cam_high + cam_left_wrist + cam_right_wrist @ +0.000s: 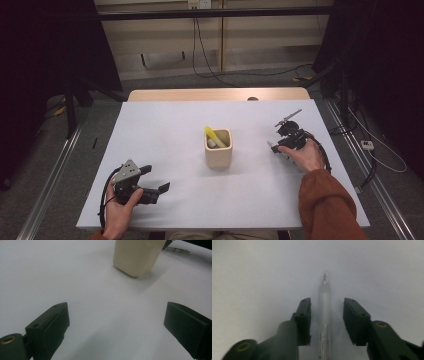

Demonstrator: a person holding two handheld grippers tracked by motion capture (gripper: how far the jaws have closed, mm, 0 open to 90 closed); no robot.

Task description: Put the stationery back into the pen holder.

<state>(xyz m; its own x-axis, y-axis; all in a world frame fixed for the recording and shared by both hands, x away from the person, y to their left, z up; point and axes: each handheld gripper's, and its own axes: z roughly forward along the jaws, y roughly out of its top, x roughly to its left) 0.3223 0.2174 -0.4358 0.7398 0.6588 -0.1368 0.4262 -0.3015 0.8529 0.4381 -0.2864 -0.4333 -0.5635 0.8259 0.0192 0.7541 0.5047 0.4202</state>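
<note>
1. High view: right gripper (286, 142) sat low on the counter (165, 145), right of the beige cup (218, 150)
2. Left gripper view: left gripper (116, 325) gaped, empty
3. Right gripper view: a pen (324, 315) lay between unclosed pads; light, stiff, slippery — best pinched mid-barrel

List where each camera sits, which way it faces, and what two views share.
High view: above the table's near edge, looking forward and down at the table; both hands, left gripper, right gripper.
Left gripper view: along open jaws toward the beige cup.
Right gripper view: down between its jaws at a clear pen.
Shared: the cup, high and left gripper views.
</note>
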